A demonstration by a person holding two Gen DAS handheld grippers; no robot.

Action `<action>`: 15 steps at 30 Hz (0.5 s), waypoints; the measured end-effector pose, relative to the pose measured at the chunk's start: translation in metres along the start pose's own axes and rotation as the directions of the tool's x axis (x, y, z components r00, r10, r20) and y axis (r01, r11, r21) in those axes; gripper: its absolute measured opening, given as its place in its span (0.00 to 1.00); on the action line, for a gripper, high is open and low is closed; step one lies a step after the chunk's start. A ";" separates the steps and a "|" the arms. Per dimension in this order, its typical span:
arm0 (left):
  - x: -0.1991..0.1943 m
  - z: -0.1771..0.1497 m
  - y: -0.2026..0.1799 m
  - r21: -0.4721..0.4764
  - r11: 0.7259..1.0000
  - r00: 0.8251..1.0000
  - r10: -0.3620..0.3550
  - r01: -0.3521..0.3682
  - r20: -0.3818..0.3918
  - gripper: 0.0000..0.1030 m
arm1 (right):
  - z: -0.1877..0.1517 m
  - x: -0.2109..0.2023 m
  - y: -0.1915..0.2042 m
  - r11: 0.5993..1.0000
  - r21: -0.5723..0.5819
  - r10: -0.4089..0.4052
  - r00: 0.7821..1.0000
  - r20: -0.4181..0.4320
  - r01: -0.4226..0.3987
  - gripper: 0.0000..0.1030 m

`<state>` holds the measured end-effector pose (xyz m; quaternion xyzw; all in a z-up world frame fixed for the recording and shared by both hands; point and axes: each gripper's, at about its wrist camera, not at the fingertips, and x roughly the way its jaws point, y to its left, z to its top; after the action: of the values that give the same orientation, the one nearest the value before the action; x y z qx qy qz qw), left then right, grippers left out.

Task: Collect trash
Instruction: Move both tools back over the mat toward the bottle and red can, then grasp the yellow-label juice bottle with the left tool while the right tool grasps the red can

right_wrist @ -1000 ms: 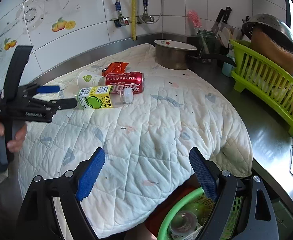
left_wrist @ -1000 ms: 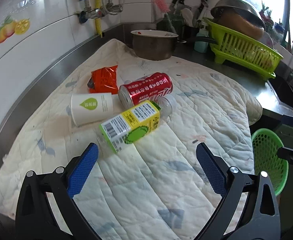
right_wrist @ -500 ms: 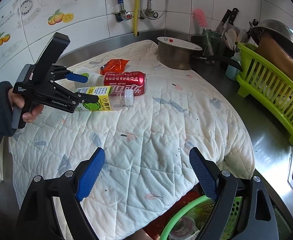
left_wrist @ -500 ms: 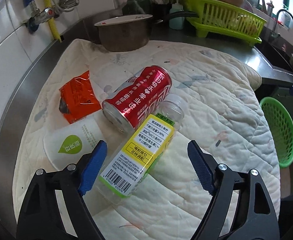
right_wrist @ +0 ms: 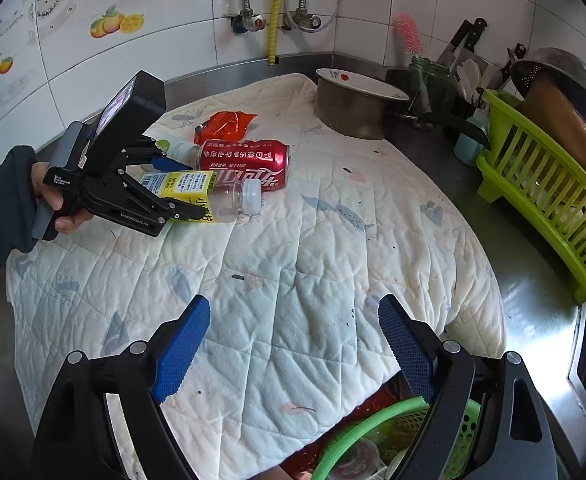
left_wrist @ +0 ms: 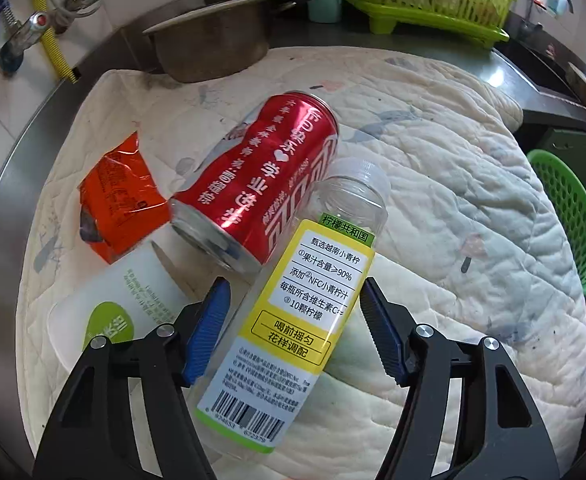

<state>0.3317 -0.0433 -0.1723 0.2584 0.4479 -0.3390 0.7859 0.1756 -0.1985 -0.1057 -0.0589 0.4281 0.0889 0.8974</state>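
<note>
The trash — a clear bottle (left_wrist: pixel 305 292), a red can (left_wrist: pixel 261 188), a white cup (left_wrist: pixel 125 304) and an orange wrapper (left_wrist: pixel 119 196) — lies together on the quilt (right_wrist: pixel 293 280) over the bench. The left hand-held gripper (left_wrist: pixel 293 324) straddles the bottle, jaws just closing, pads not yet touching. The right hand-held gripper (right_wrist: pixel 293 344) hangs wide and empty above the green basket (right_wrist: pixel 373 420).

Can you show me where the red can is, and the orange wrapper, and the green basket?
red can (left_wrist: pixel 265 184): left wrist view, middle of its red side.
orange wrapper (left_wrist: pixel 119 196): left wrist view, middle of the crinkled foil.
green basket (left_wrist: pixel 573 216): left wrist view, its mesh wall.
</note>
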 end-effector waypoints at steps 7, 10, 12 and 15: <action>-0.005 -0.004 -0.005 -0.037 0.999 1.000 0.021 -0.020 0.022 0.51 | 0.014 0.013 0.002 0.999 -0.037 0.016 1.000 -0.016 -0.016 0.81; -0.014 -0.011 -0.002 -0.118 0.993 0.999 0.021 -0.017 0.031 0.46 | 0.026 0.020 0.002 0.998 -0.058 0.038 0.999 -0.015 -0.039 0.81; -0.020 -0.022 -0.003 -0.156 0.987 0.999 0.035 -0.030 0.029 0.45 | 0.037 0.027 0.003 0.995 -0.083 0.050 0.999 -0.014 -0.051 0.81; -0.028 -0.042 -0.006 -0.191 0.980 0.998 0.057 -0.052 0.018 0.44 | 0.054 0.040 0.006 0.988 -0.139 0.065 0.998 -0.023 -0.068 0.81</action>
<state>0.2943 -0.0093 -0.1673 0.1902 0.4619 -0.2760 0.8212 0.2404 -0.1785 -0.1032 -0.1083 0.4306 0.1482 0.8837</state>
